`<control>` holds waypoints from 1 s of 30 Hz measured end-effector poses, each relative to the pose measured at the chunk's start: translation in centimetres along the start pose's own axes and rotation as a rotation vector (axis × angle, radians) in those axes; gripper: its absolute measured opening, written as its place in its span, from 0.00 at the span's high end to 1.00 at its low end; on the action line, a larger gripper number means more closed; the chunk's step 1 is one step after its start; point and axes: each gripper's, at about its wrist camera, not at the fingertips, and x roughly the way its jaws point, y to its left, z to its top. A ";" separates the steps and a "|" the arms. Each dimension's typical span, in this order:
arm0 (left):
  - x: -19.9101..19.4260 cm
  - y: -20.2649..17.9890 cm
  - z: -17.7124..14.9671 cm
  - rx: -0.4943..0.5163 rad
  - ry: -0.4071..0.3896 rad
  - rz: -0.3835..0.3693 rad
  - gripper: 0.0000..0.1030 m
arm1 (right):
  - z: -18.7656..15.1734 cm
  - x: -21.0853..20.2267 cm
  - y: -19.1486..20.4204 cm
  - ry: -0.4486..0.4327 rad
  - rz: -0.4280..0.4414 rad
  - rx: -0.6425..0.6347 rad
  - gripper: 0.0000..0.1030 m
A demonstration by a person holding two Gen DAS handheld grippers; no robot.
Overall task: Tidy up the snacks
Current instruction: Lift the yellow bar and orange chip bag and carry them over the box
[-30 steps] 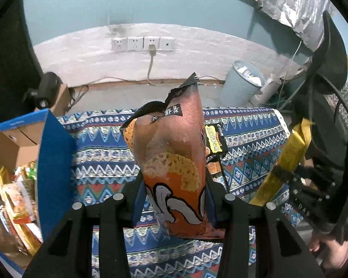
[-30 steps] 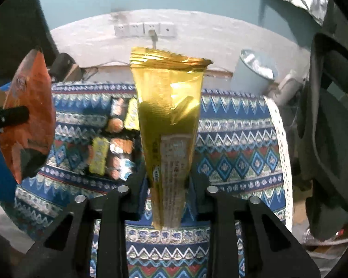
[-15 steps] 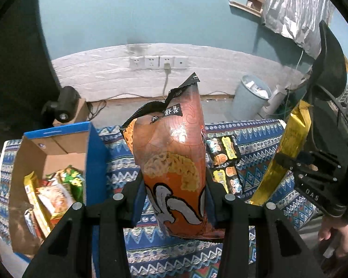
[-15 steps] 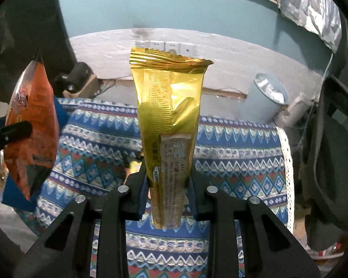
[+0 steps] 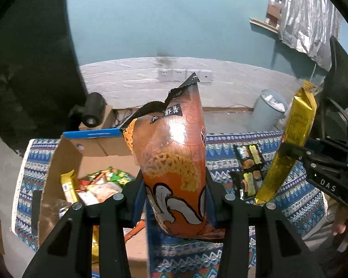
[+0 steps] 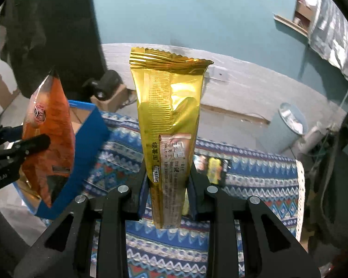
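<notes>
The left gripper (image 5: 175, 199) has its 2 fingers clamped on the lower part of an upright orange crinkly snack bag with a torn black top (image 5: 174, 162), held in the air above the near edge of an open cardboard box with blue outer walls (image 5: 92, 134) that sits on a blue patterned tablecloth (image 5: 297, 199) and already holds several snack packets (image 5: 99, 185). The right gripper (image 6: 168, 185) is closed on a tall gold foil snack packet (image 6: 169, 120), held upright over the cloth (its lower end pinched between the fingers). A few small dark-wrapped snacks (image 5: 249, 169) lie on the cloth between the 2 grippers.
</notes>
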 end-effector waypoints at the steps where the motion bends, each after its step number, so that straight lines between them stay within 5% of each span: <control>1: -0.2 0.6 -0.1 -0.010 0.001 0.002 0.57 | 0.3 0.0 0.6 -0.002 0.008 -0.007 0.75; 30: -4.7 14.3 -3.6 -0.179 -0.036 0.176 0.57 | 6.4 0.1 17.4 -0.027 0.283 -0.171 0.74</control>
